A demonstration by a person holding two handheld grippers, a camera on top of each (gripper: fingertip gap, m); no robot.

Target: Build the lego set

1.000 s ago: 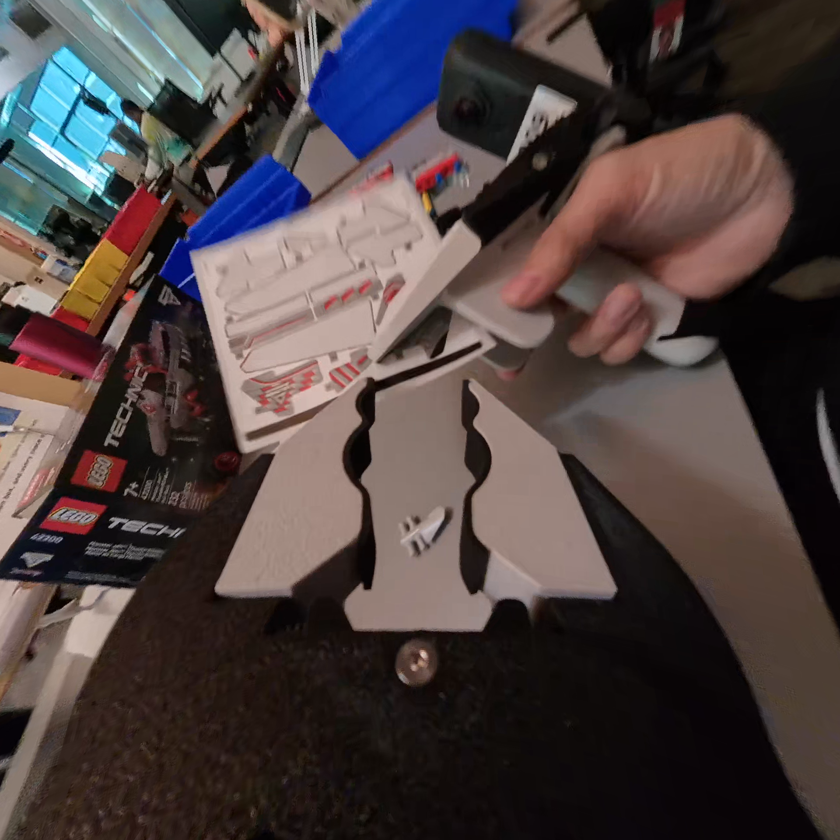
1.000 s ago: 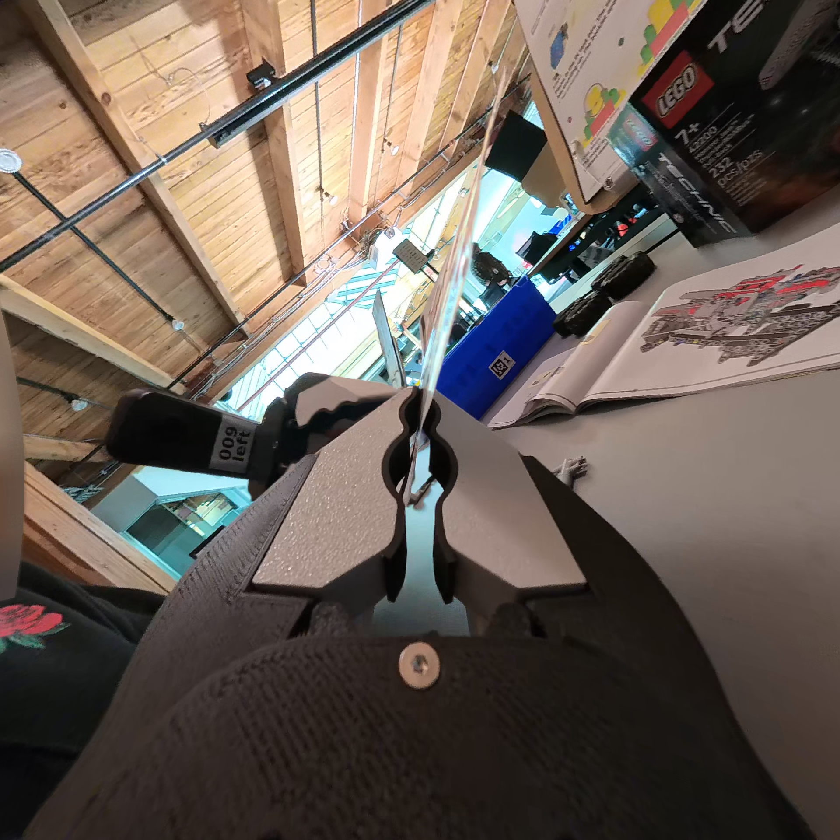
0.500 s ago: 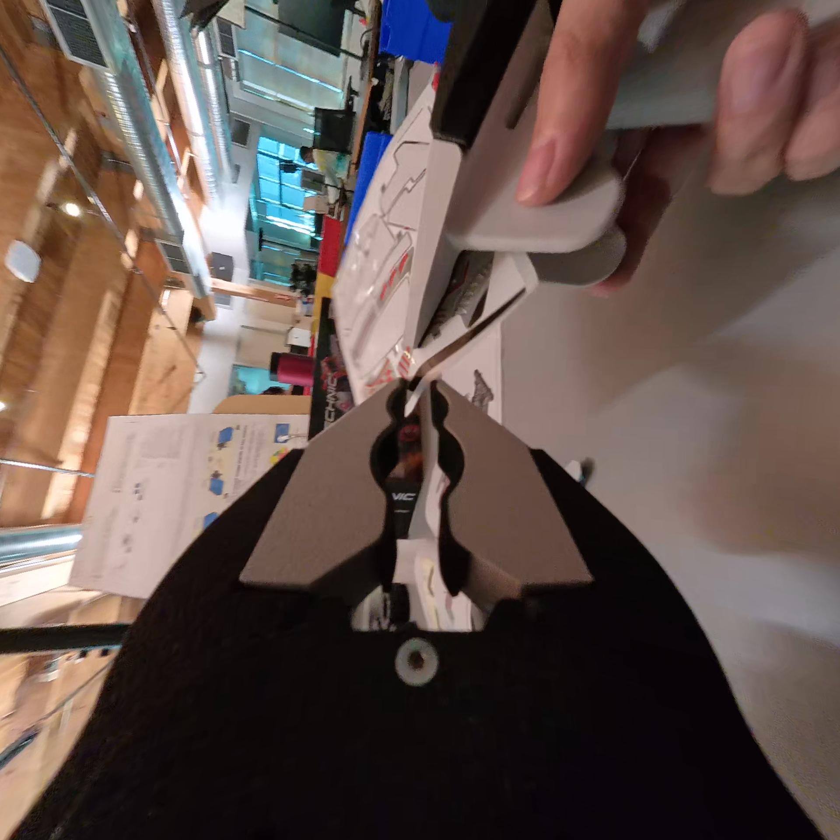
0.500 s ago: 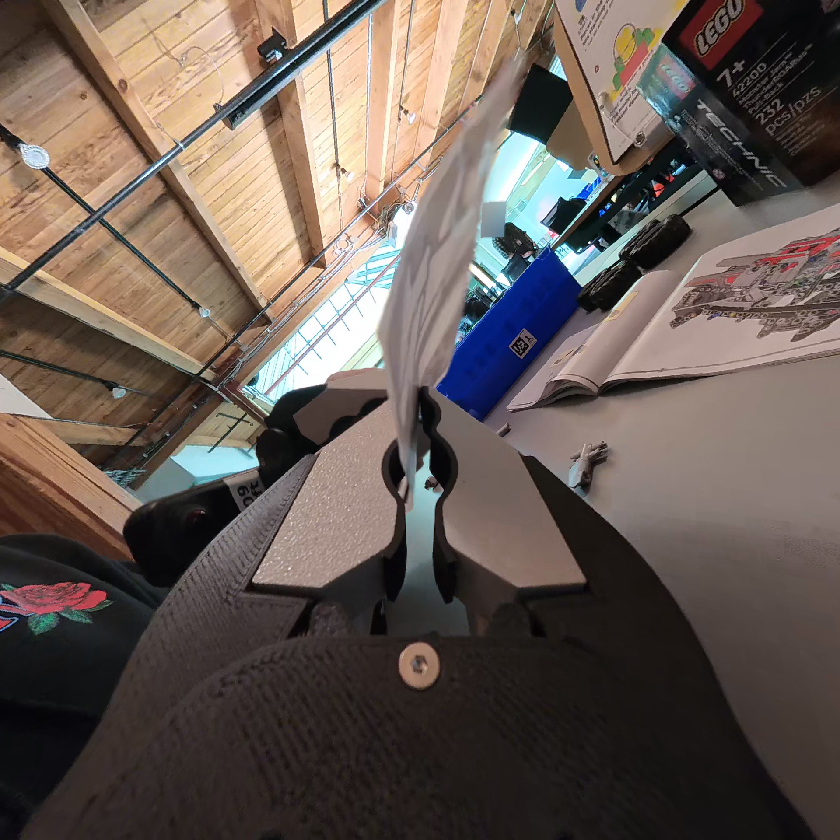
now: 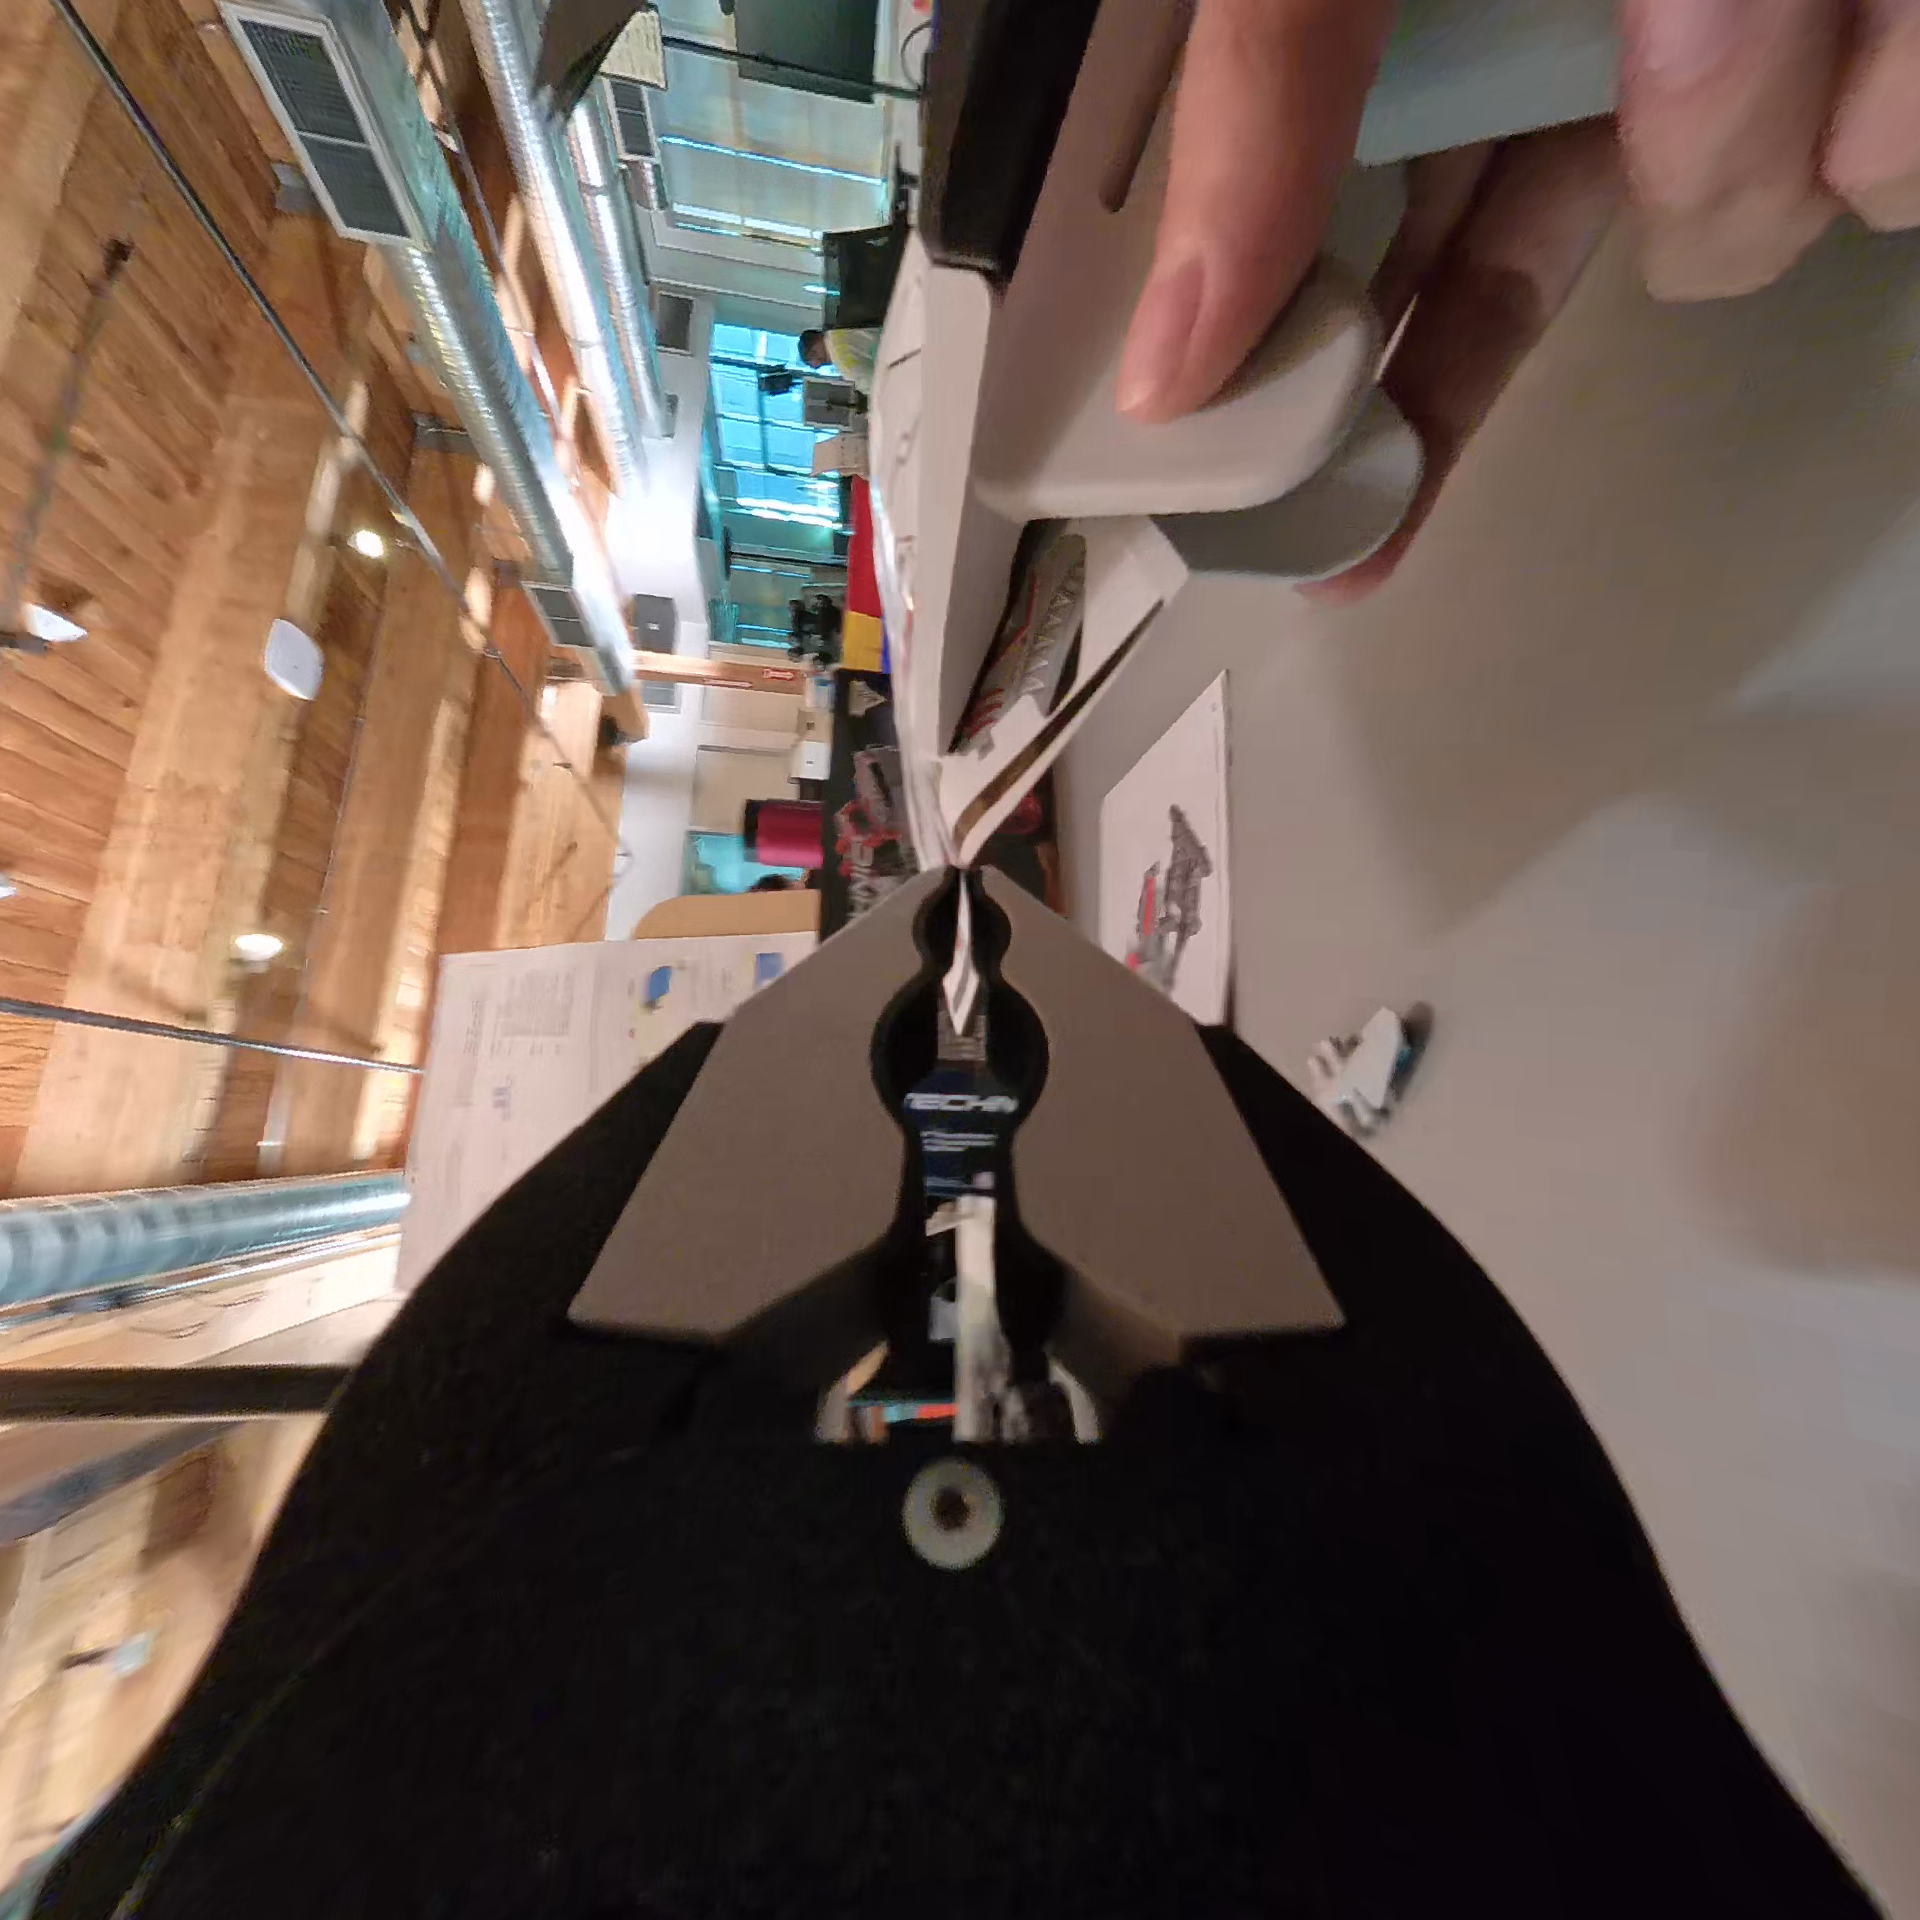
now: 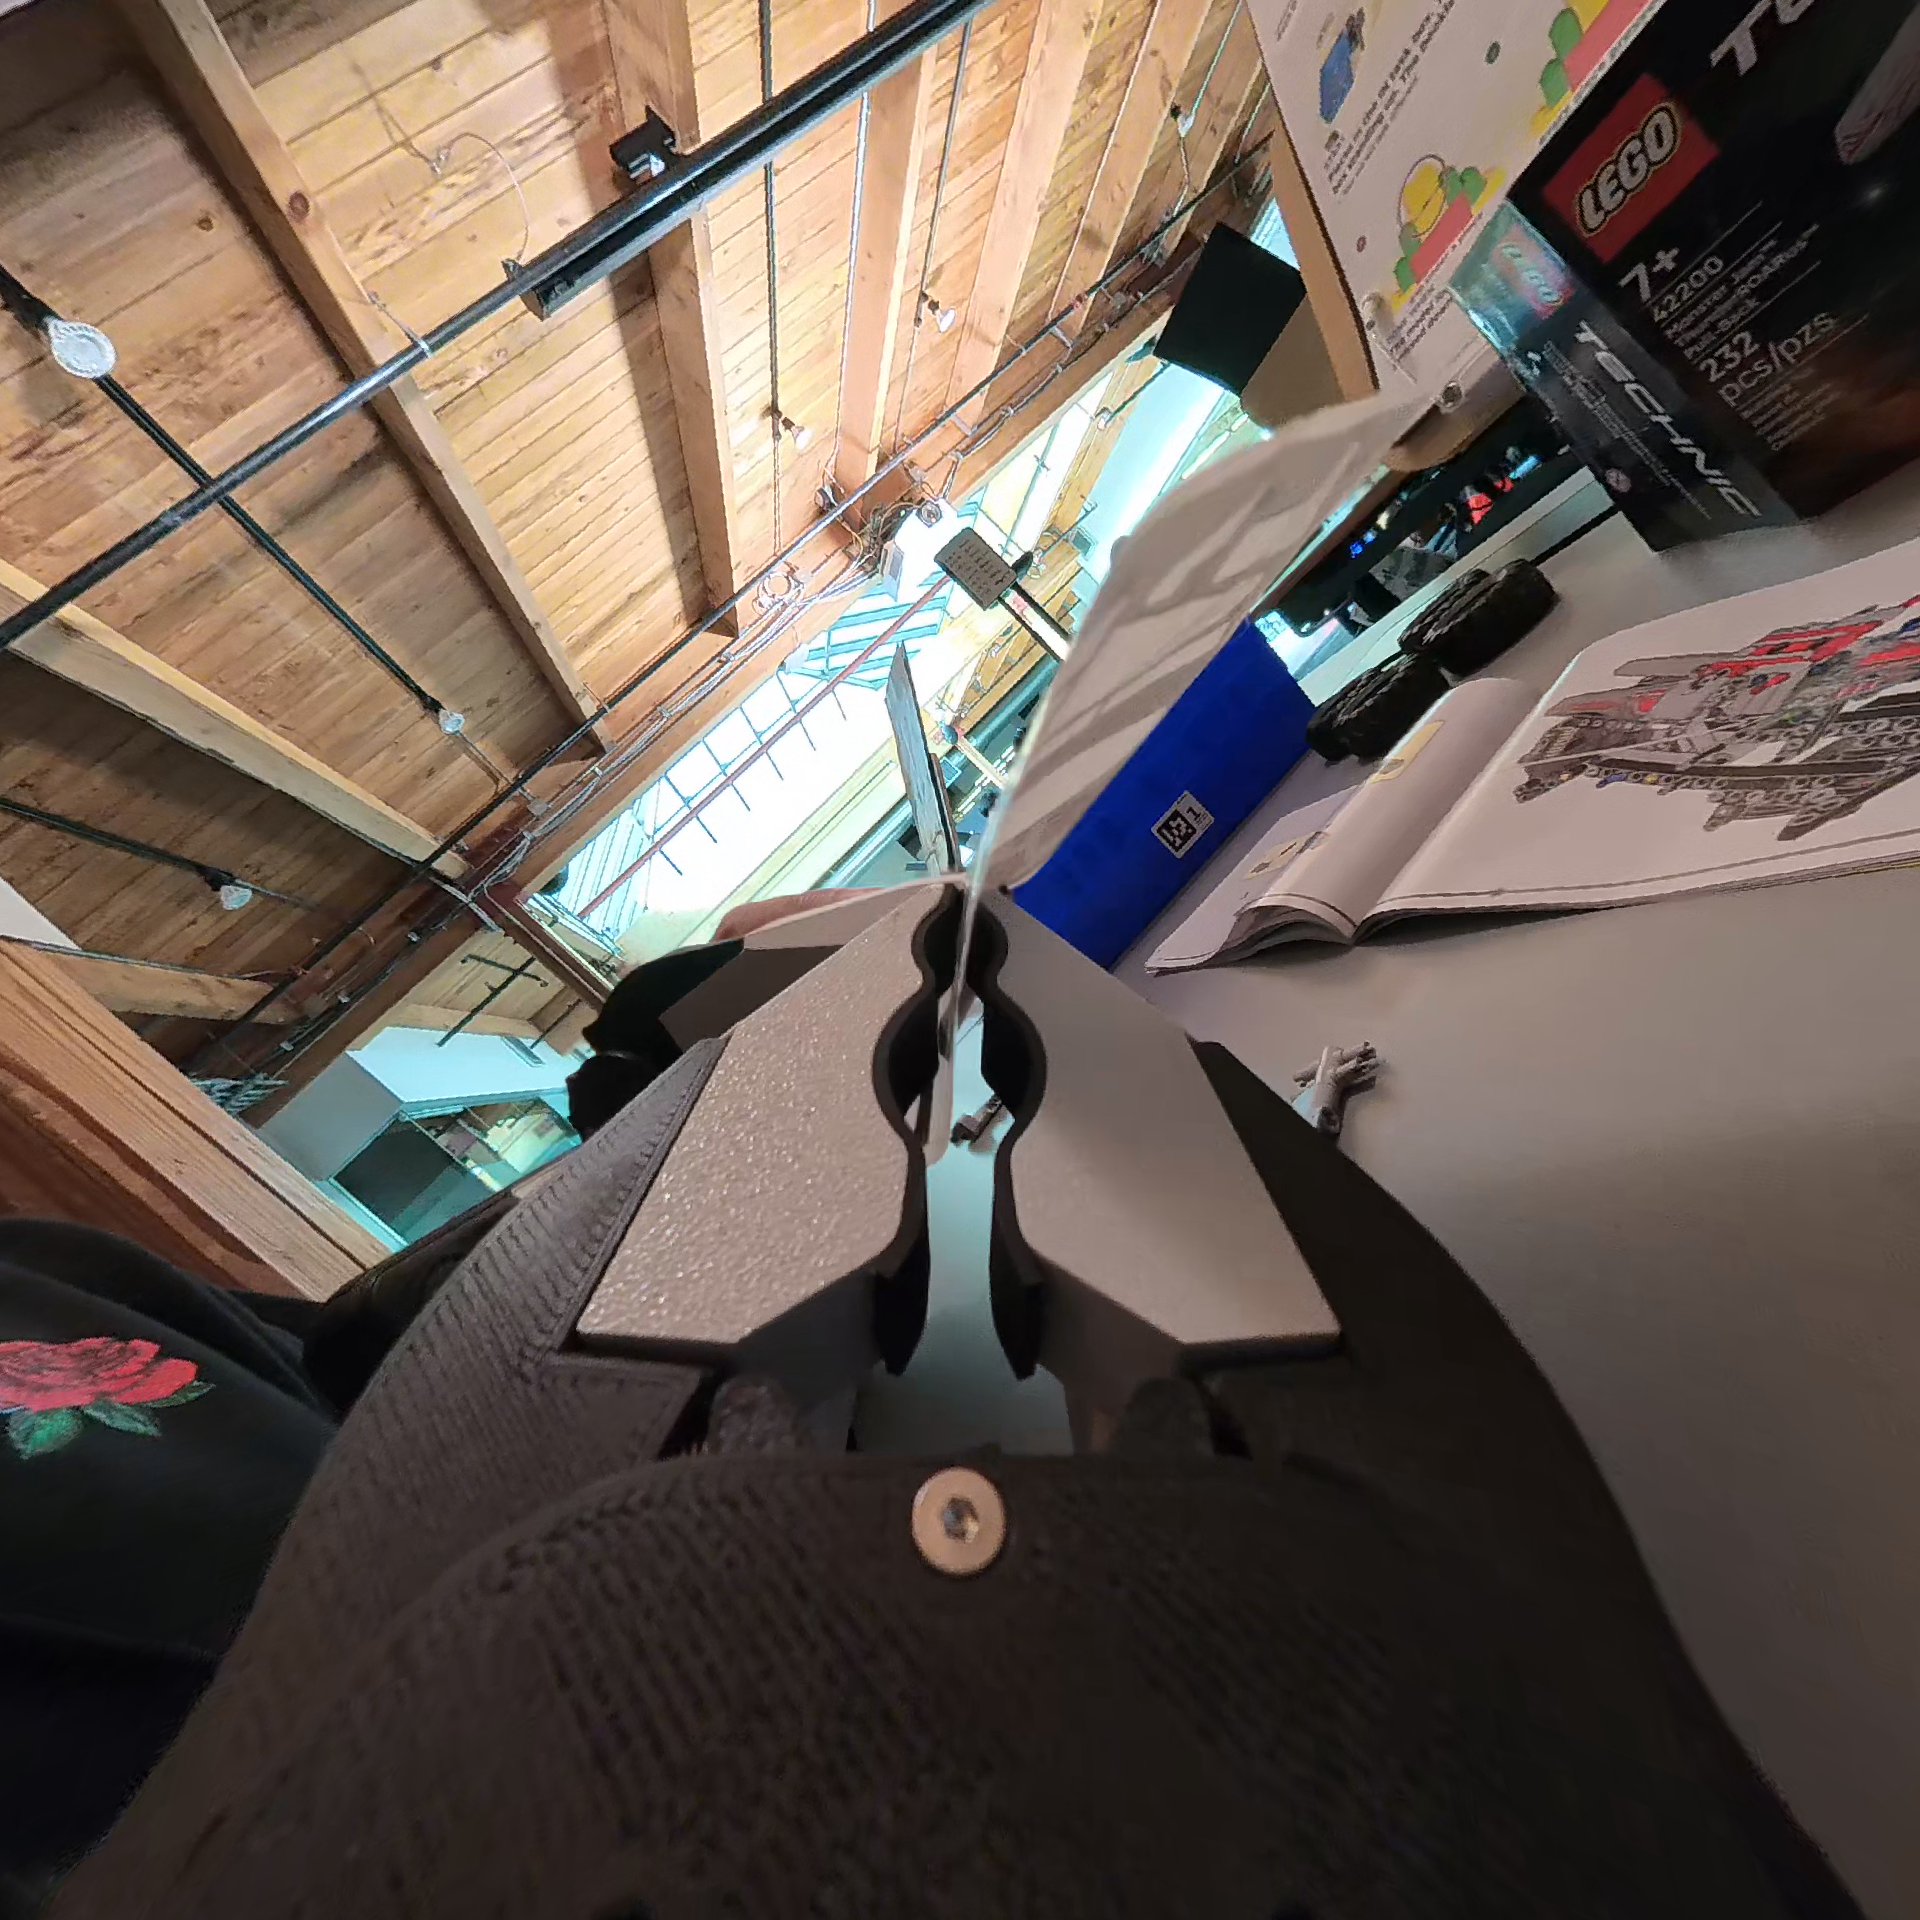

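A white sticker sheet (image 5: 906,499) with grey and red shapes is held in the air between both grippers. My left gripper (image 5: 961,894) is shut on its lower corner, where a flap (image 5: 1049,727) curls away from the sheet. My right gripper (image 6: 961,909) is shut on the sheet (image 6: 1174,592), which fans up and to the right from its tips. In the left wrist view the right gripper (image 5: 951,743) is just ahead, held by a hand (image 5: 1299,208). The left gripper's black body (image 6: 644,1023) shows behind my right fingers.
On the grey table lie an open instruction booklet (image 6: 1662,790), a small grey lego piece (image 6: 1335,1075), two black wheels (image 6: 1455,644), a blue bin (image 6: 1164,810) and the black lego box (image 6: 1714,312). The small piece (image 5: 1366,1070) and booklet (image 5: 1174,883) also show in the left wrist view. The grippers are tip to tip, or close to it. It is some 11 cm from my left tips to the small grey lego piece (image 6: 1335,1075).
My left gripper was open over the table; it rolled onto its side, came up to the sheet and shut on its corner. The sheet in my right gripper bent over to the right.
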